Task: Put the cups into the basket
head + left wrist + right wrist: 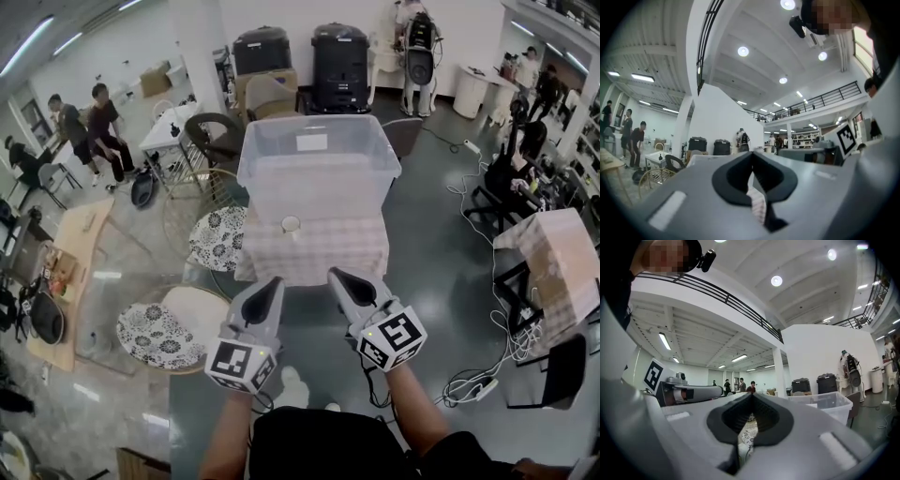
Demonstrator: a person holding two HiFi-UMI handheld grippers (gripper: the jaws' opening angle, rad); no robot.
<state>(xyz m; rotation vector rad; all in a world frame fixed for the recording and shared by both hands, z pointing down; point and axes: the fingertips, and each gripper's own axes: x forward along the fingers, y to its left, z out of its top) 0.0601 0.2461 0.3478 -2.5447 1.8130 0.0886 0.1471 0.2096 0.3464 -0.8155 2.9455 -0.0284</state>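
Left claw [273, 285] and right claw [337, 276] are both shut tight and empty. The cup [291, 224] stands on the counter [319, 262] at their 12 o'clock, just beside the basket [314, 183] at its 6 o'clock wall. A claw arriving unopened could topple the cup.

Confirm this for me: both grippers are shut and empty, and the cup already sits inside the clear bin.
Wrong on the cup: the head view shows the cup standing on the checkered tablecloth in front of the clear bin, not inside it. The left gripper and right gripper are shut and empty, as stated.
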